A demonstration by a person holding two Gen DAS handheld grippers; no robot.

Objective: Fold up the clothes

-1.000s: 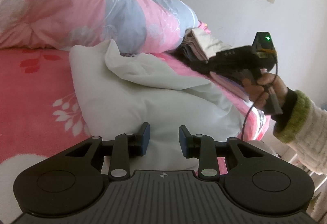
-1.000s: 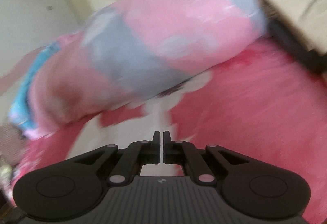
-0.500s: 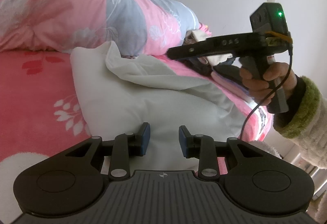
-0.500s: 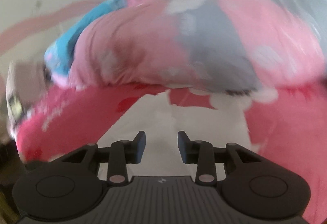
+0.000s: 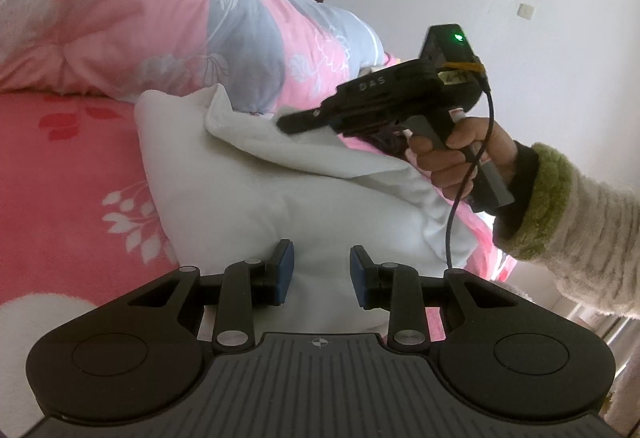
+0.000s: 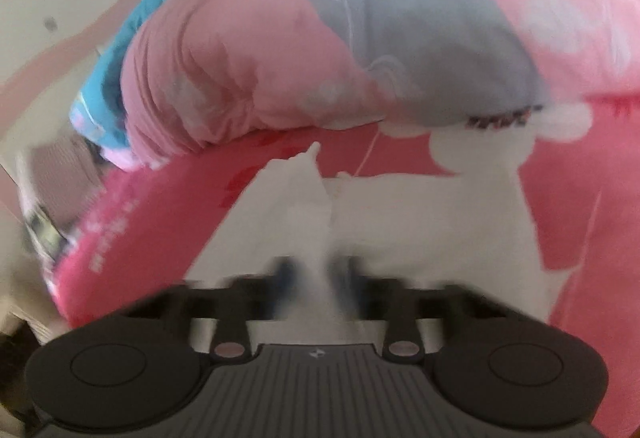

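One white garment [image 5: 280, 198] lying rumpled on pink bedsheet [image 5: 60, 174], one flap doubled over its far side, edges not squared; I am judging fold only partway, more smoothing left. Left gripper [image 5: 321, 274] hovering at near hem, jaws apart, gripping nothing. Right gripper [image 6: 316, 270] reaching over cloth; blur hiding jaws, I cannot tell. Quilt [image 5: 140, 18] bunched behind.

Rumpled white garment [image 5: 256, 198] on bed
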